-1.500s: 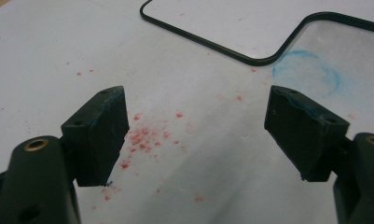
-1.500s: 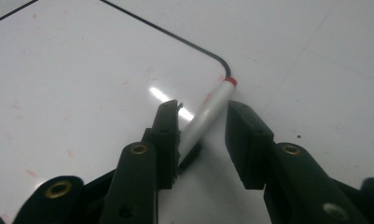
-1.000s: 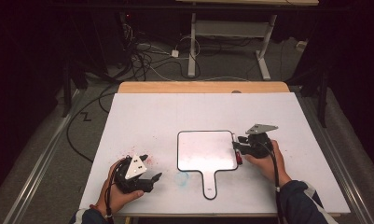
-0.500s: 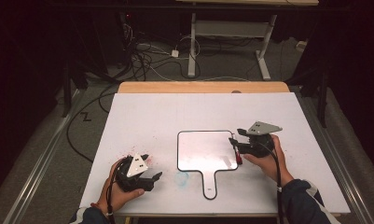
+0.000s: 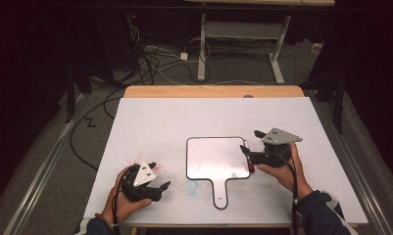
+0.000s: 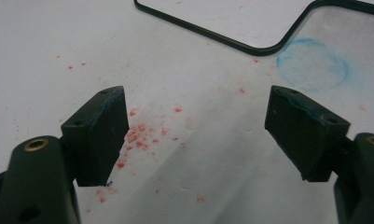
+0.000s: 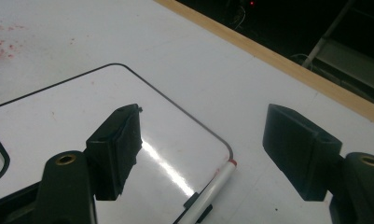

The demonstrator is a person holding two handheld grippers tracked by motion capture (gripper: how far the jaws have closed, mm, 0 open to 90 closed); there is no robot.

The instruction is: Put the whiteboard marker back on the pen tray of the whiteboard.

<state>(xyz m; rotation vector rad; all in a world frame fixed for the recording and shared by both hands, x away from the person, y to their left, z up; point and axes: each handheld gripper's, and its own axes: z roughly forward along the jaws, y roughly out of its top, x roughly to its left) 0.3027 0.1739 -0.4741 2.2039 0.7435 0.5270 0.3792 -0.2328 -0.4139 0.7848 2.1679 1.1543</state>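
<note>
Your right gripper (image 5: 248,155) has just been opening, nothing is between its jaws, your left gripper (image 5: 157,188) is open too, and the marker (image 7: 211,190) lying on the edge of the whiteboard (image 5: 216,156) can roll off onto the bench (image 5: 184,117).

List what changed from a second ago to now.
The right tongs have just been opening and have lifted slightly off the paddle-shaped whiteboard, leaving a marker lying by its edge, free between the jaws. The left tongs, open, the whiteboard and the table stayed put.

One whiteboard paddle (image 5: 215,157), one marker (image 7: 212,192), two hand-held grippers: left (image 5: 157,188), right (image 5: 248,150).
</note>
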